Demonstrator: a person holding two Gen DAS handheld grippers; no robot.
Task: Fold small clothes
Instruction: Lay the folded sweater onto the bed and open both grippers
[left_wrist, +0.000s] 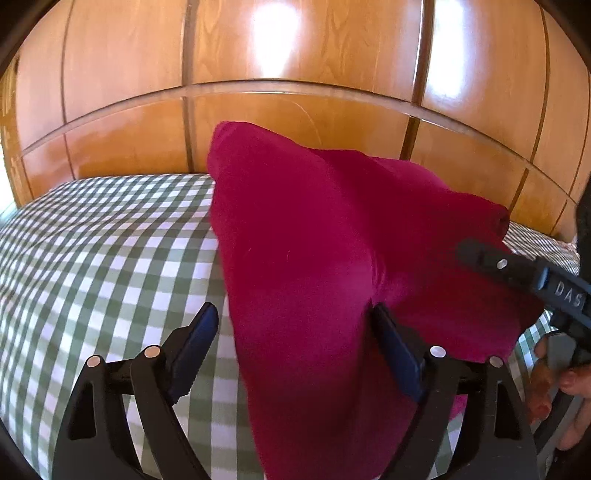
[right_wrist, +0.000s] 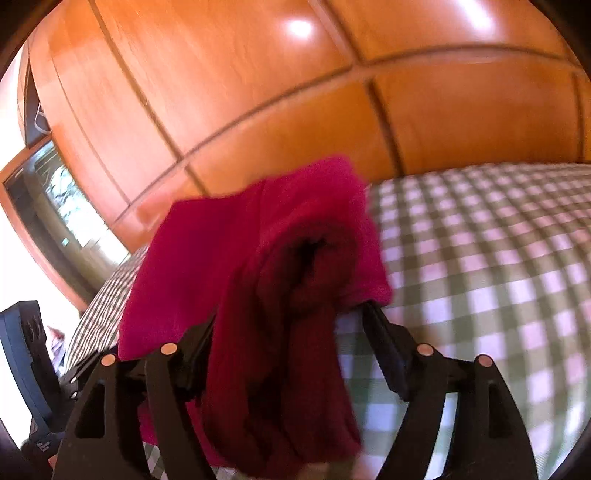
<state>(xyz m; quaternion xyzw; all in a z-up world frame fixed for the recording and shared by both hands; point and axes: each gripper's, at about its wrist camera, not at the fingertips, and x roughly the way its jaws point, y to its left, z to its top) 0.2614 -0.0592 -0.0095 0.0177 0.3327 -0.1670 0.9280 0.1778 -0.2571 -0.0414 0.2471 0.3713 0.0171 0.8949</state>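
Note:
A magenta garment (left_wrist: 314, 240) hangs and drapes above the green-and-white checked bed cover (left_wrist: 92, 258). In the left wrist view my left gripper (left_wrist: 291, 314) has its jaws wide apart, and the cloth drapes over the right finger (left_wrist: 391, 339) and between the jaws. In the right wrist view the same garment (right_wrist: 280, 280) lies bunched across my right gripper (right_wrist: 291, 317), whose jaws are also wide apart, with cloth hanging between them. The right gripper also shows at the right of the left wrist view (left_wrist: 517, 269), reaching into the cloth.
A glossy wooden wardrobe (left_wrist: 295, 55) stands right behind the bed. The checked cover (right_wrist: 480, 258) stretches to the right in the right wrist view. A window (right_wrist: 62, 206) is at the left there. The person's fingers (left_wrist: 554, 387) show at the right edge.

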